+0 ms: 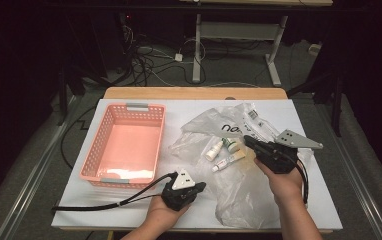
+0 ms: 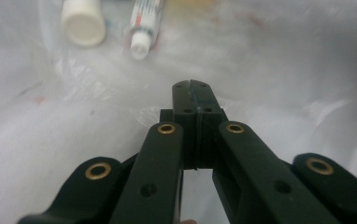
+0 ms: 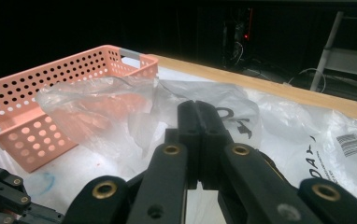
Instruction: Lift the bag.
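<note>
On the table: a clear plastic bag (image 1: 239, 165) lies crumpled on the white cover (image 1: 324, 200), with both grippers at it.
Left gripper (image 1: 195, 186): its jaws are pressed tight together; in the left gripper view the tips sit right on the thin bag film, and I cannot tell if a bit of film is pinched between them.
Right gripper (image 1: 249, 140): its jaws are pressed together too, tips at the raised part of the bag; a pinch of film between them cannot be made out.
Little things: a small white bottle (image 1: 214, 150) and a thin tube (image 1: 228, 161) lie near the middle of the bag, just beside each other, between the two grippers.
Hard to see: a green-topped thing (image 1: 230, 144) is partly hidden by the bag's folds; the bottle and tube are cut off at the top of the left gripper view.
Bag feel: thin, shiny, wrinkled, with black letters (image 3: 235, 122) and a barcode sticker (image 3: 354, 143).
Basket (image 1: 106, 150): pink plastic, full of round holes, grey handles, left of the bag.
</note>
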A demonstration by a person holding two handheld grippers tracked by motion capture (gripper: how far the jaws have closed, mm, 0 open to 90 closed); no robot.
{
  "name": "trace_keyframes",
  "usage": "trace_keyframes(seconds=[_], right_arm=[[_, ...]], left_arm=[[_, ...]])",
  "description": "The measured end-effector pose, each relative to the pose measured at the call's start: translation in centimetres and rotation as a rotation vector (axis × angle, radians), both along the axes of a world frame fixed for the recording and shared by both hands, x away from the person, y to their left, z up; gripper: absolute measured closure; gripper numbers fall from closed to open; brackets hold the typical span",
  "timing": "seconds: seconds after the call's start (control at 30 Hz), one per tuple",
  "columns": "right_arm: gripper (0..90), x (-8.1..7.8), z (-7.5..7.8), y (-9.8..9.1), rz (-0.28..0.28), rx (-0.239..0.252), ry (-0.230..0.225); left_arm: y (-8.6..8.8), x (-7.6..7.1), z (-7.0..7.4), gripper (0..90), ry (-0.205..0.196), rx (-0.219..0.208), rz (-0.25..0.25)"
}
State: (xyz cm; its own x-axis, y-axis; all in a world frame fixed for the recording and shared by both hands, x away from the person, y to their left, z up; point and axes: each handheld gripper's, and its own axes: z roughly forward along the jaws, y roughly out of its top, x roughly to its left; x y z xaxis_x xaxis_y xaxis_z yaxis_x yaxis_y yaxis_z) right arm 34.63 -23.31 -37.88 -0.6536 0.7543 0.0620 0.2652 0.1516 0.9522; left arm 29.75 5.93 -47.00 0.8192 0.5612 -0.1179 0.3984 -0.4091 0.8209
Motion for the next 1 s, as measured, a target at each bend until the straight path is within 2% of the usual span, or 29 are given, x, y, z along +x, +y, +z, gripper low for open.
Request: trace_keyframes(seconds=[0.1, 0.27, 0.4, 0.5, 0.57, 0.6, 0.67, 0.7, 0.77, 0.83, 0.87, 0.9, 0.93, 0.97, 1.0], right_arm=[[90.0, -0.3, 0.4, -0.1, -0.002, 0.013, -0.007], [90.0, -0.7, 1.4, -0.2, -0.004, 0.029, -0.043], [90.0, -0.8, 2.2, -0.1, -0.009, 0.042, -0.063], [90.0, -0.6, 3.0, 0.2, -0.007, 0.052, -0.083], [90.0, -0.4, 3.7, 0.4, -0.008, 0.06, -0.096], [90.0, -0.4, 3.9, 0.5, -0.008, 0.062, -0.097], [90.0, -0.2, 3.9, 0.6, -0.004, 0.058, -0.103], [90.0, -0.2, 3.8, 0.7, -0.004, 0.061, -0.091], [90.0, -0.1, 3.3, 0.6, -0.006, 0.058, -0.078], [90.0, -0.2, 2.8, 0.4, -0.009, 0.058, -0.072], [90.0, -0.3, 2.7, 0.3, -0.011, 0.057, -0.069], [90.0, -0.3, 2.6, 0.2, -0.011, 0.056, -0.068], [90.0, -0.3, 2.5, 0.1, -0.01, 0.05, -0.066], [90.0, -0.4, 2.4, 0.0, -0.013, 0.053, -0.06], [90.0, -0.3, 2.3, -0.1, -0.015, 0.054, -0.059]], left_arm=[[0.4, 0.2, 1.2, 89.3, -0.034, -0.04, 0.023], [1.5, 0.3, 3.7, 89.3, -0.119, -0.127, 0.063], [2.5, 0.7, 5.6, 89.4, -0.16, -0.188, 0.094], [3.1, 1.1, 6.9, 89.4, -0.187, -0.207, 0.111], [3.1, 0.9, 6.7, 89.3, -0.179, -0.177, 0.116], [2.9, 0.7, 6.1, 89.1, -0.169, -0.141, 0.101], [1.9, 0.7, 4.0, 88.2, -0.088, -0.062, 0.051], [1.3, 0.9, 2.9, 76.0, -0.057, -0.026, 0.04], [0.5, 1.4, 1.3, 52.4, -0.005, 0.014, 0.025], [0.1, 1.2, 0.4, 27.6, -0.035, 0.054, 0.061], [0.0, 1.2, 0.2, 21.3, -0.028, 0.07, 0.052], [-0.2, 1.6, -0.2, 18.1, 0.036, 0.091, 0.029], [-0.4, 2.2, -0.6, 18.1, 0.123, 0.119, 0.012], [-0.5, 2.3, -1.3, 19.7, 0.164, 0.139, -0.001], [-0.7, 1.9, -1.3, 22.0, 0.117, 0.171, 0.012]])
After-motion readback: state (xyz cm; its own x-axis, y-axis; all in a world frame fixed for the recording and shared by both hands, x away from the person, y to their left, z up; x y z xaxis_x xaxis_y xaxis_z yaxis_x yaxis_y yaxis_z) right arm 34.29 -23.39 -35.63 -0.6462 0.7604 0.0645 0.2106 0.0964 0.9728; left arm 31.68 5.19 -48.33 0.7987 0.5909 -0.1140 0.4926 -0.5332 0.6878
